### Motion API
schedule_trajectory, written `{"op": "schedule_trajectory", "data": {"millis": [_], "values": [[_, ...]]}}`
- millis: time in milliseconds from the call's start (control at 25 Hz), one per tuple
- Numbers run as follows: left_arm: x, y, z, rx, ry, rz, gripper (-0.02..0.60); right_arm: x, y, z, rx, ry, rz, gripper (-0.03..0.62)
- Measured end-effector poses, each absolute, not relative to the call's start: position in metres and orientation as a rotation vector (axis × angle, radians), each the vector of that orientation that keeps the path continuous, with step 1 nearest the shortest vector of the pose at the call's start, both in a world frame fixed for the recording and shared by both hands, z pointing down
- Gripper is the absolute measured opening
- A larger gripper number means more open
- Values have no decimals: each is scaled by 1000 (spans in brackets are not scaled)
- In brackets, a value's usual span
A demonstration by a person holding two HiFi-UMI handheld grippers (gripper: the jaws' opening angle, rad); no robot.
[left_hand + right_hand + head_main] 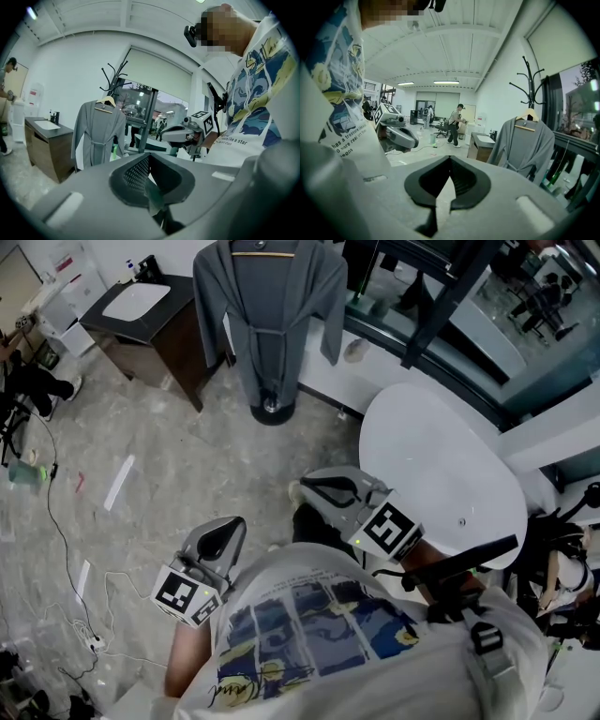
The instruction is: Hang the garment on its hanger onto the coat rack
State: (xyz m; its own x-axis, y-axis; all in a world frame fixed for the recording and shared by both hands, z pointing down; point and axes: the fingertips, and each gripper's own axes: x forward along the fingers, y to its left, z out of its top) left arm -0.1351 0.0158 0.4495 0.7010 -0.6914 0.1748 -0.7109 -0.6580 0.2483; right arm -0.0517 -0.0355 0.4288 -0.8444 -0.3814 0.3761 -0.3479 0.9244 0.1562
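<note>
Your left gripper (225,532) sits low at your left side. Its own view shows the jaws pressed together at the tips, with nothing caught between the dark pads. Your right gripper (314,487) is out in front of your chest, a touch farther out than the left one. Same story there: jaws closed tip to tip, nothing in them. So both claws are empty.

And there's the garment (267,306), a grey robe with its belt tied at the waist. It hangs on a wooden hanger (262,253) at the far side of the room, straight ahead of you. The hanger hangs from the coat rack (115,77), whose dark curved arms fan out above the robe's collar in both gripper views. The rack's round base (271,409) stands on the pale stone floor (187,474), just under the robe's hem. The robe drops straight, sleeves down at either side, well apart from both grippers.

Left of the rack you've got a dark cabinet (155,334) with a white basin top (136,300). On your right, near you, a white oval table (441,474) lies just beside the right gripper. Thin cables (64,538) trail across the floor at the near left. Far off in the right gripper view, a person (454,124) is mid-stride by some office chairs.
</note>
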Motion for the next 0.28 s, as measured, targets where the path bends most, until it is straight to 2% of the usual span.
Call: {"op": "schedule_trajectory", "data": {"millis": [280], "values": [[-145,1,457,2598,-1103,85,3,-64,-50,435,503,-2665,-116,2]]}}
